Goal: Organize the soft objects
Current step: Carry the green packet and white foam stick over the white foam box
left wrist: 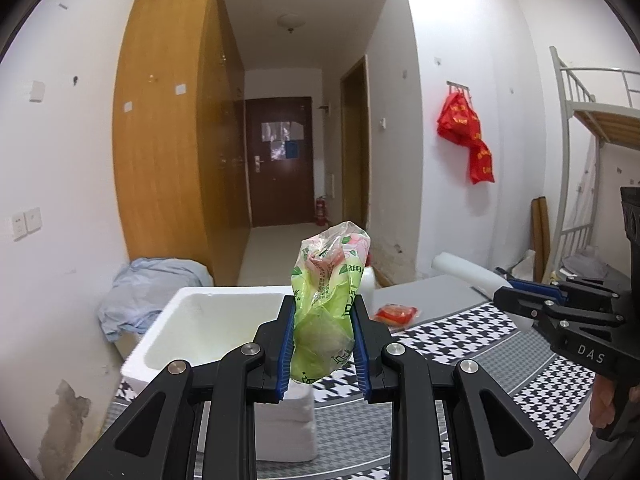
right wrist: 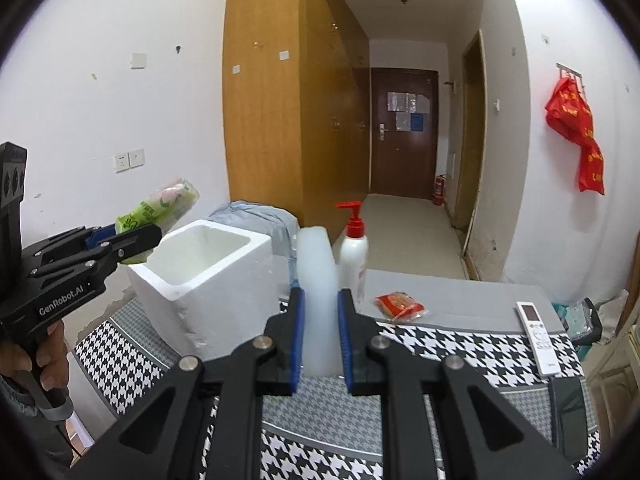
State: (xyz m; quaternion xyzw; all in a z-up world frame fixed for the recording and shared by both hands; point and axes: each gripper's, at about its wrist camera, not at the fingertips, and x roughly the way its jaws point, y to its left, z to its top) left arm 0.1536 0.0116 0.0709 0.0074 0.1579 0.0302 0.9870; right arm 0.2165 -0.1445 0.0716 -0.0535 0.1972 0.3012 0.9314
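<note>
The left gripper [left wrist: 322, 340] has its fingers [left wrist: 285, 344] clenched on a green plastic bag [left wrist: 326, 300], which stands up between them, lifted above the open white foam box [left wrist: 208, 320]. The right gripper [right wrist: 321, 336] has its fingers [right wrist: 298, 336] clenched on a pale foam block [right wrist: 318, 276], held upright over the houndstooth-patterned worktop [right wrist: 460, 344]. The box sits at the worktop's left end. Behind the block stands a white pump bottle [right wrist: 354, 248] with a red top. A small red packet [right wrist: 400, 305] lies just right of the bottle, and a white remote [right wrist: 538, 336] lies farther right. A person's hand [right wrist: 48, 352] grips the left gripper's handle.
</note>
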